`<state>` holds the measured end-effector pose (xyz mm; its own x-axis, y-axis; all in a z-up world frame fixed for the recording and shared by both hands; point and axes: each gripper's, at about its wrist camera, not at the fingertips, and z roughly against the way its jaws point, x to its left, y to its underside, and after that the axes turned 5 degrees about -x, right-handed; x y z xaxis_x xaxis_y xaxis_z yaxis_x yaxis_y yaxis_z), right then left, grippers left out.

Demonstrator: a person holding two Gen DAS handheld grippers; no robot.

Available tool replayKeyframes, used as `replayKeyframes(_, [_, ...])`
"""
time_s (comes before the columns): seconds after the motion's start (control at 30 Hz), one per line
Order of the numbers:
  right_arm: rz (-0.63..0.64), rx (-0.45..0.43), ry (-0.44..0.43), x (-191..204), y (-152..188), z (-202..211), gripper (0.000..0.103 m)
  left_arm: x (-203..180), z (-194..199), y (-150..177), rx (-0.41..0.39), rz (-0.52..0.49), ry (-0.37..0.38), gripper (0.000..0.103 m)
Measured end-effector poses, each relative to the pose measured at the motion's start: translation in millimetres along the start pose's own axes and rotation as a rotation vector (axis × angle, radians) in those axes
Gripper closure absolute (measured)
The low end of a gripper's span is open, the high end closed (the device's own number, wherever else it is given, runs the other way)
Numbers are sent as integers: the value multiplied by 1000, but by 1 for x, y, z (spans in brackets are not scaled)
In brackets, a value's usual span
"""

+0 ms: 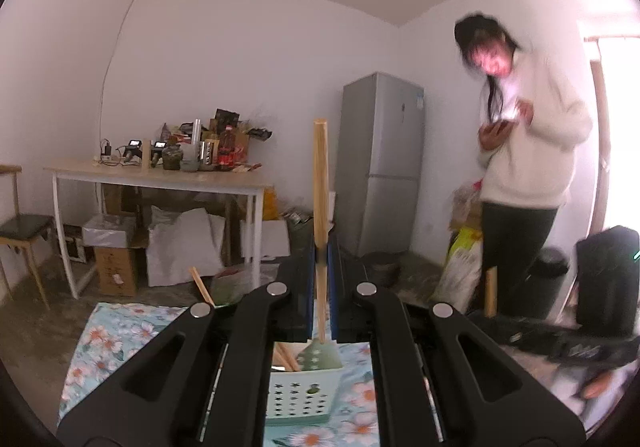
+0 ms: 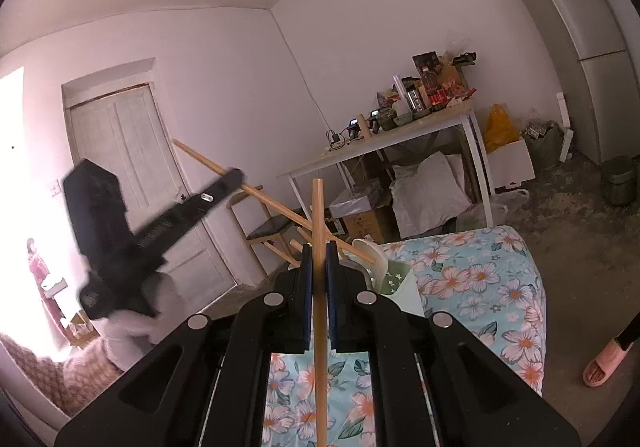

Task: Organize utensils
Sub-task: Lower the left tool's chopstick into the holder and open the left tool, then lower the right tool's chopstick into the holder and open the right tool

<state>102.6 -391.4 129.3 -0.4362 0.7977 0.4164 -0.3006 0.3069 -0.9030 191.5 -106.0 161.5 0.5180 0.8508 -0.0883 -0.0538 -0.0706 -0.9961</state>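
Now my left gripper [image 1: 321, 259] is clamped on a wooden spatula [image 1: 320, 183], handle upright, its blade over the green holder [image 1: 300, 395] on the floral cloth [image 1: 100, 339]. My right gripper [image 2: 319, 271] pinches a chopstick [image 2: 319, 287] near the holder.

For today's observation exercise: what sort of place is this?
Probably a lived-in home room used for storage: a tall grey fridge, a white-legged wooden table piled with groceries, and a floral cloth covering the work surface.

Blown-out daylight at side openings; fisheye-warped edges, motion-blurred person [image 1: 528, 151]
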Motion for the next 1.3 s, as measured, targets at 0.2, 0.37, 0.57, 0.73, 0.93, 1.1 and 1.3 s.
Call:
replayKeyframes(0.2, [-6, 0, 2, -6, -2, -3, 96, -2, -29, 25, 80, 7, -24, 98])
replayKeyframes(0.37, [-1, 5, 11, -6, -2, -5, 96, 3, -41, 48, 133, 53, -35, 98])
replayKeyframes(0.57, [5, 10, 28, -5, -3, -5, 96, 7, -29, 54, 133, 98, -31, 71])
replayKeyframes(0.73, [18, 4, 32, -3, -8, -5, 96, 5, -8, 42, 80, 99, -42, 52])
replayKeyframes(0.93, [100, -46, 40, 8, -34, -6, 96, 10, 40, 28, 15, 117, -94, 34])
replayKeyframes(1.1, [197, -102, 50, 22, -62, -21, 97, 28, 78, 40, 43, 122, -177, 24])
replayKeyframes(1.3, [309, -175, 56, 44, -90, -48, 97, 58, 106, 68, 131, 139, -283, 18])
